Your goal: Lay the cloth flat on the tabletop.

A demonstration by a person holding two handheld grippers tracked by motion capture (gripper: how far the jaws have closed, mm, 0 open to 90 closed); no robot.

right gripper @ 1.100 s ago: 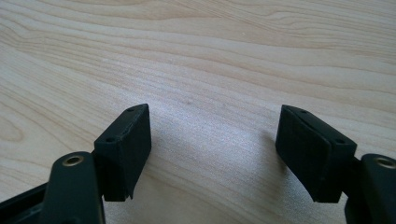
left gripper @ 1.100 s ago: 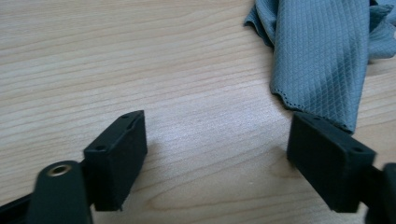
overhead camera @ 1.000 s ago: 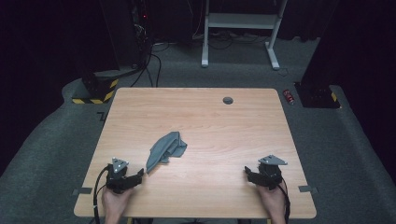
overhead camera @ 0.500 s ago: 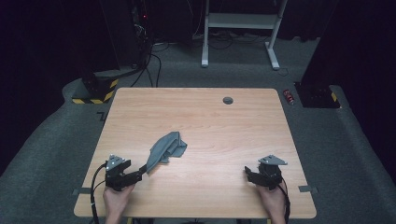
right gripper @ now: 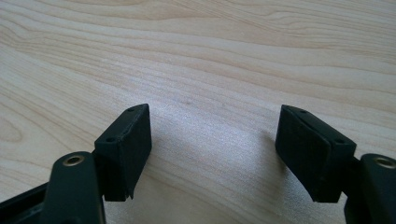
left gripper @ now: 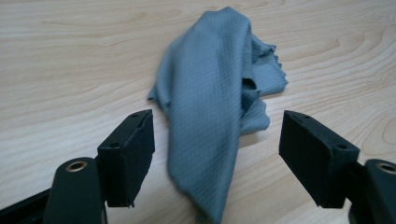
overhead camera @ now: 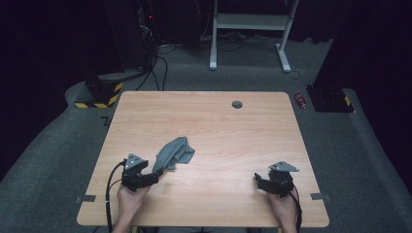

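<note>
While crumpled, grey cloth (left gripper: 212, 112) lies between wide left tongs (left gripper: 217, 154) | right tongs (right gripper: 215, 154) wide

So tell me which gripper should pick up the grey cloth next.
Left. The left gripper is open with the grey cloth lying between its jaws. The right gripper, also open, sits over bare table, well away from it.
</note>
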